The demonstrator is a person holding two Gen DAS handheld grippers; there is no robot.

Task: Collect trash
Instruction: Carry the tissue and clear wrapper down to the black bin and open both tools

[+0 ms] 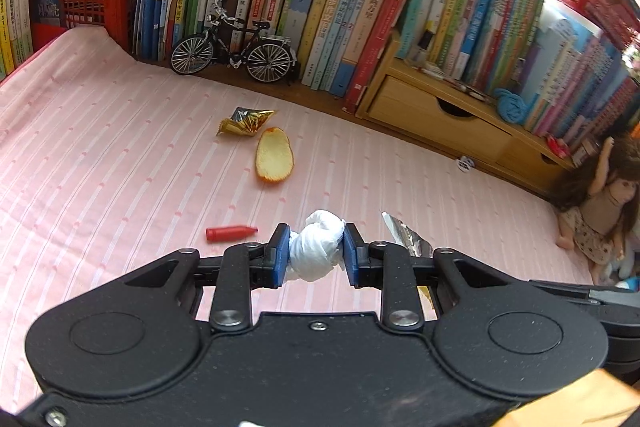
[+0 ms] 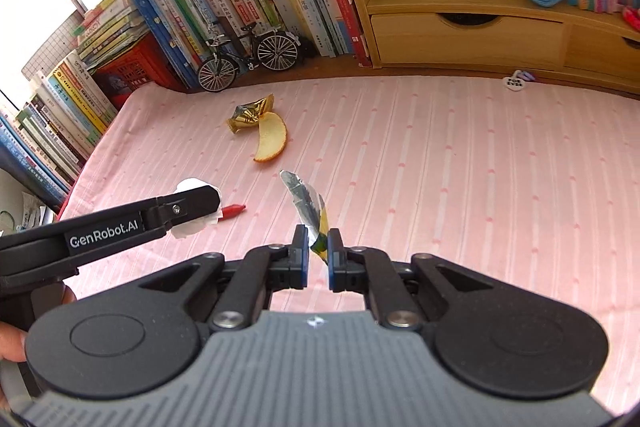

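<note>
Up close in the left wrist view, the left gripper [image 1: 316, 253] has its blue-padded jaws pressed against both sides of a crumpled white tissue wad [image 1: 318, 247], which it holds above a pink striped cloth [image 1: 100, 147] covering the surface. In the right wrist view, the right gripper [image 2: 318, 253] is clamped tight on the lower end of a torn silver foil wrapper with a yellow and green printed patch [image 2: 306, 201]; the wrapper stands up and leans away to the left from the jaws, clear of the cloth.

Further back on the cloth lie three loose pieces. A curved orange peel, pale side up [image 1: 274, 155], sits near the middle, touching or almost touching a crumpled gold foil wrapper [image 1: 244, 122] just behind it. A small red pen-cap-shaped plastic piece [image 1: 230, 233] lies nearer, to the left of the left gripper.

From the right wrist view, the left gripper appears side-on at the left, the white tissue showing around its fingertips, with part of a person's hand [image 2: 12, 345] visible at the left edge.

Behind the cloth, a black miniature bicycle model [image 1: 234, 49] stands before a long row of upright books [image 1: 328, 7]. To the right is a light wooden drawer unit [image 1: 440, 123], and a long-haired doll [image 1: 600, 203] sits at the far right.
</note>
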